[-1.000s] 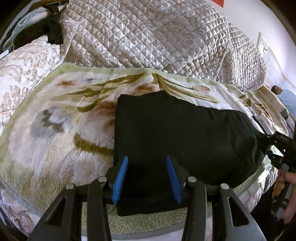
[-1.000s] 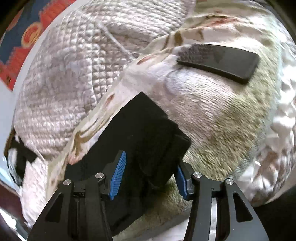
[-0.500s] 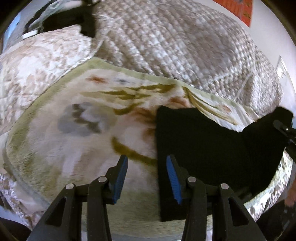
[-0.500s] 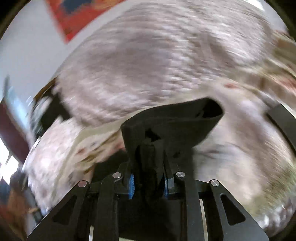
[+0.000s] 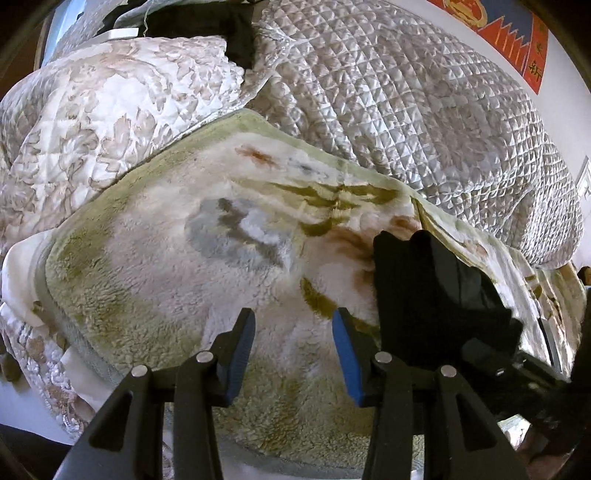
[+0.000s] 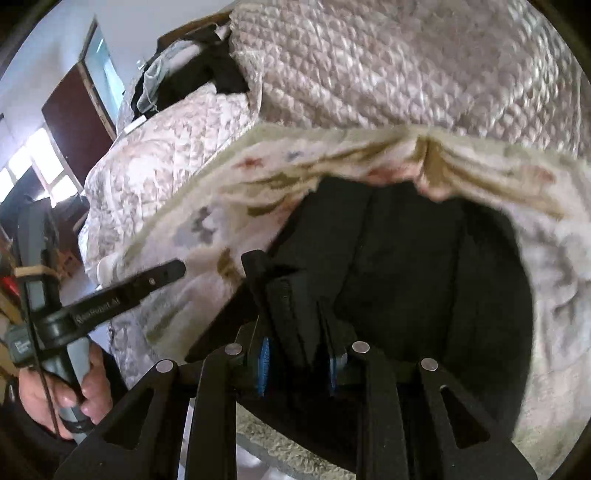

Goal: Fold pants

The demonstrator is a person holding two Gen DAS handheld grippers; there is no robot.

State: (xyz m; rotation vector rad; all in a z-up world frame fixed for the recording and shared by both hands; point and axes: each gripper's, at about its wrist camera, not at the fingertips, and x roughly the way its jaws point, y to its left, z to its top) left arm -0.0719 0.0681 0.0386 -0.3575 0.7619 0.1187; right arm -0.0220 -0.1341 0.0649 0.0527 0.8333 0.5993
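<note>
The black pants [image 5: 424, 295] lie on a fleecy floral blanket [image 5: 184, 277], bunched at the right of the left wrist view. My left gripper [image 5: 293, 325] stands open over bare blanket just left of the pants, with nothing between its blue pads. My right gripper [image 6: 297, 350] is shut on a thick fold of the pants [image 6: 424, 277], and this fold is lifted over the rest of the cloth below. The left gripper's finger [image 6: 162, 273] and the hand [image 6: 55, 398] holding it show at the left of the right wrist view.
A silvery quilted cover [image 5: 406, 92] is heaped behind the blanket, and a white floral quilt [image 5: 92, 122] lies at the left. Dark clothing [image 5: 221, 26] sits at the far back. The bed's near edge runs just below the grippers. A brown door [image 6: 74, 122] stands far left.
My right gripper has shut on the pants' end and carried it leftward over the rest. My left gripper has slid left off the pants onto bare blanket, still open.
</note>
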